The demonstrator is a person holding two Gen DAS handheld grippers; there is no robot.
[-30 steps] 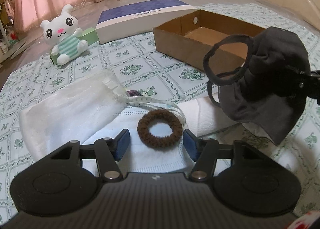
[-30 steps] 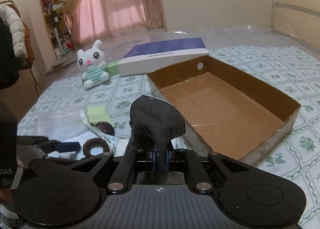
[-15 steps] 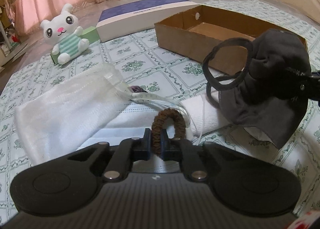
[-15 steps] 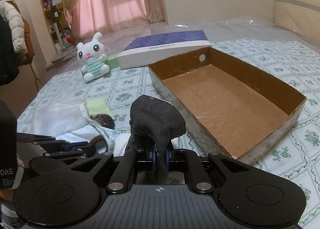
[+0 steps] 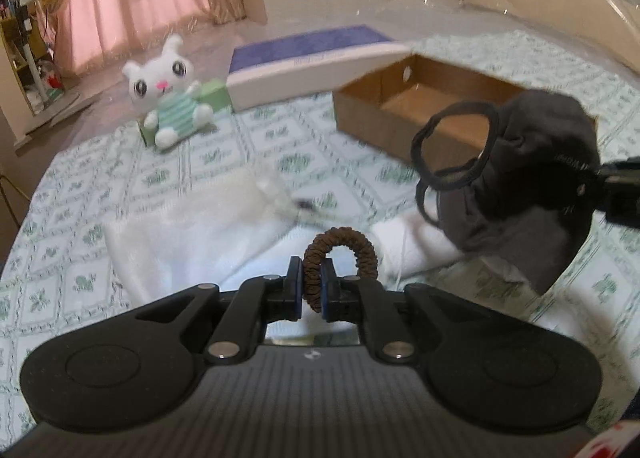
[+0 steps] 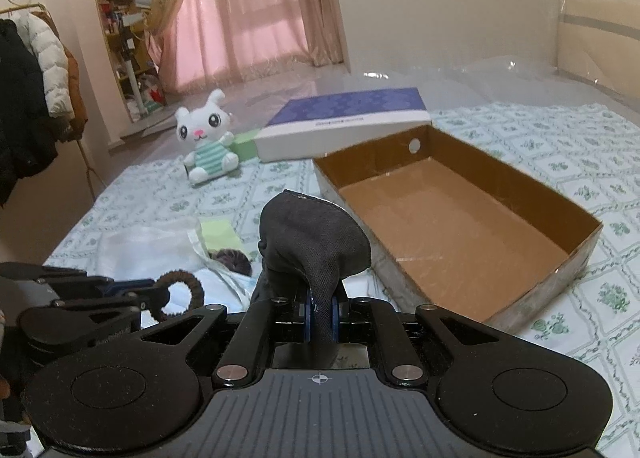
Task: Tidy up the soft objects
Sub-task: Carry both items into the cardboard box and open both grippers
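My left gripper [image 5: 311, 286] is shut on a brown scrunchie [image 5: 347, 248], which stands up as a loop above the white cloths. The scrunchie [image 6: 182, 294] also shows at the lower left of the right wrist view, held in the left gripper [image 6: 158, 298]. My right gripper [image 6: 320, 314] is shut on a dark grey face mask [image 6: 312, 238], held above the bedspread. From the left wrist view the mask [image 5: 528, 181] hangs at the right with its ear loops dangling. An open, empty cardboard box [image 6: 456, 217] lies to the right.
A white mesh cloth [image 5: 192, 230] and a pale blue mask lie on the patterned bedspread [image 6: 560, 129]. A white bunny plush [image 6: 208, 141], a green block [image 6: 246, 145] and a purple-topped box lid [image 6: 348, 121] sit farther back. A dark hair tie [image 6: 232, 260] lies beside a green note pad.
The left gripper shut on the brown scrunchie and lifted it off the cloths. The right gripper kept its hold on the mask and rose slightly.
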